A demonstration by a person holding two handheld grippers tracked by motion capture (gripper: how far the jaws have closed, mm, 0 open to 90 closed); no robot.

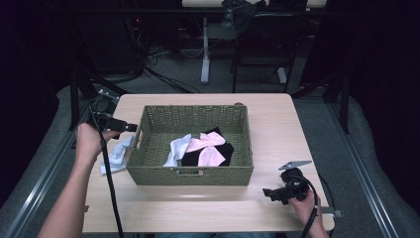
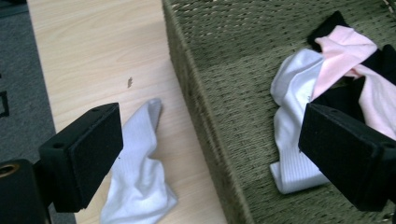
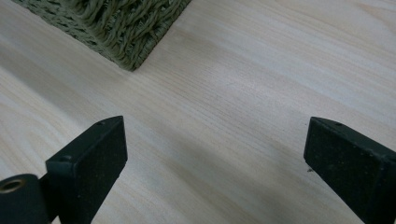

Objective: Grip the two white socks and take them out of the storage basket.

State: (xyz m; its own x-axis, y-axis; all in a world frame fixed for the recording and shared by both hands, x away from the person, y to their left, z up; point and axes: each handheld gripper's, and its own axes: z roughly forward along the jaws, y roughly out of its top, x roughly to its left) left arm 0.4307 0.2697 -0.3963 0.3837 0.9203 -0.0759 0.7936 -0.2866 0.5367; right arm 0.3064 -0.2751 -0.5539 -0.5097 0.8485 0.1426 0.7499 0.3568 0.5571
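At the table's left edge the left gripper (image 1: 130, 127) is hovering with its jaws spread wide and nothing between them — under it a white sock (image 2: 135, 168) is lying crumpled on the wooden table (image 1: 277, 124), just beside the woven basket (image 1: 148, 144). Inside the basket another white sock (image 1: 177, 148), pink socks (image 1: 210, 146) and black socks (image 1: 224, 148) are sitting in a heap. At the right, the right gripper (image 1: 267, 192) is resting low near the table's front edge, jaws gaping — empty.
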